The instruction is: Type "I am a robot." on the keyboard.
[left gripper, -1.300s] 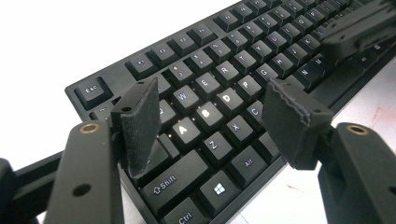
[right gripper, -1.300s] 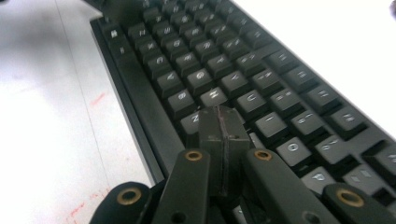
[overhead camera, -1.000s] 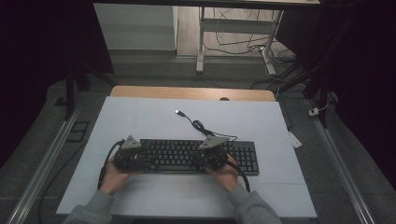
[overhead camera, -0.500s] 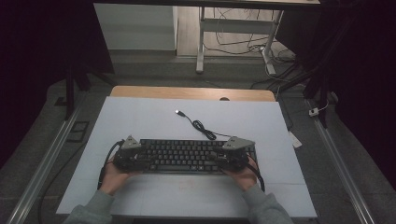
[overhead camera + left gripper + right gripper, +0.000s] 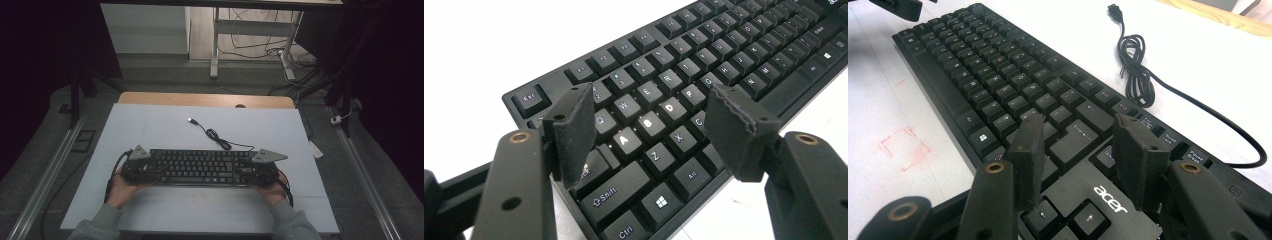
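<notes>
Here the right gripper (image 5: 252, 174) hangs over the right end of the keyboard (image 5: 197, 166), its jaws just opened and empty; the left gripper (image 5: 137, 171), spread wide, straddles the left end. The keyboard's long axis runs across the lower middle of the desk (image 5: 150, 120), between them.

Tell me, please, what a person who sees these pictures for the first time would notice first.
First, the black keyboard lying across the near half of the white table, with its cable coiled loosely behind it and the plug lying free. Next, the two hand-held tongs: the left tongs stand open above the keys at the keyboard's left end, and the right tongs, whose jaws have just been opening, hover above its right end with nothing between them.
</notes>
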The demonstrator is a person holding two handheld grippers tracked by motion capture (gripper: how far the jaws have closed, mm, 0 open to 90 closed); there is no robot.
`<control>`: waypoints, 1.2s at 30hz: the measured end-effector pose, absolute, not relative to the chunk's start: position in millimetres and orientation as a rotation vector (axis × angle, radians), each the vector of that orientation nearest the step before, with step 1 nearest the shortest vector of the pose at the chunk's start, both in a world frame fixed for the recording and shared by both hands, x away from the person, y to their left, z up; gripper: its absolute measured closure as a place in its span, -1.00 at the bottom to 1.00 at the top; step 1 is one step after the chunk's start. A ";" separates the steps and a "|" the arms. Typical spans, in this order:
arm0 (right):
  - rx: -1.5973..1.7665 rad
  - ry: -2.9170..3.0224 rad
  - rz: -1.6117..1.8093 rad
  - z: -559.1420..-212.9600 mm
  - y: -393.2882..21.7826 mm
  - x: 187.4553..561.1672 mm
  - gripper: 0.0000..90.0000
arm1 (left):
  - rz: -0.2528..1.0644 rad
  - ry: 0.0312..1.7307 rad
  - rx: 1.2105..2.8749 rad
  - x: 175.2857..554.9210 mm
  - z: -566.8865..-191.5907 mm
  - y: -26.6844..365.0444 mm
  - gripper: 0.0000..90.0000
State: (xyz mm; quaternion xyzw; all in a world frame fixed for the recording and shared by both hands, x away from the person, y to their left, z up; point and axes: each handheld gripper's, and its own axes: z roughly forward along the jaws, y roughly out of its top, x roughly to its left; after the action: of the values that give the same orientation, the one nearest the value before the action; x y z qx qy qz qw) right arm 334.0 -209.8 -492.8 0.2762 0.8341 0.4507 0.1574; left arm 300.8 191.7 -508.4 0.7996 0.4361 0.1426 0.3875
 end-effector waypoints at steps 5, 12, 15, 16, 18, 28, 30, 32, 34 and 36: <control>0.772 2.399 1.284 -494.1 -207.0 333.9 0.25 | 0.365 1.111 2.034 300.8 -508.4 191.1 -0.18; 0.771 2.402 1.281 -494.8 -205.5 334.0 0.24 | 0.359 1.089 2.036 299.2 -506.6 187.1 -0.18; 0.771 2.402 1.277 -494.9 -205.1 334.0 0.24 | 0.349 1.078 2.033 298.3 -505.5 184.4 -0.17; 0.771 2.403 1.276 -495.1 -205.0 334.1 0.24 | 0.345 1.074 2.030 297.9 -505.1 183.1 -0.16; 0.772 2.405 1.277 -495.5 -204.8 334.4 0.23 | 0.339 1.060 2.031 297.1 -504.3 180.4 -0.14; 0.773 2.416 1.265 -496.6 -204.0 334.8 0.22 | 0.303 0.962 2.057 292.5 -503.0 169.1 0.24; 0.771 2.418 1.262 -496.7 -203.6 334.8 0.22 | 0.296 0.953 2.063 292.4 -503.7 167.5 0.34; 0.768 2.420 1.265 -497.1 -203.4 335.0 0.22 | 0.288 0.942 2.072 292.1 -504.7 165.5 0.48; 0.767 2.421 1.262 -497.2 -203.4 335.1 0.22 | 0.294 0.931 2.078 291.6 -505.8 163.3 0.65; 0.766 2.421 1.261 -497.2 -203.3 335.1 0.22 | 0.288 0.925 2.079 291.7 -506.9 161.2 0.81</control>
State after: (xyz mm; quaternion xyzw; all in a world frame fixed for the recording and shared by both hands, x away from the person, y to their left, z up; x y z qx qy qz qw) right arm 335.1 -203.3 -497.2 0.2671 0.8439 0.4397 0.1525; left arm 291.7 161.2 -506.9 0.8262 0.3676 0.1145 0.4112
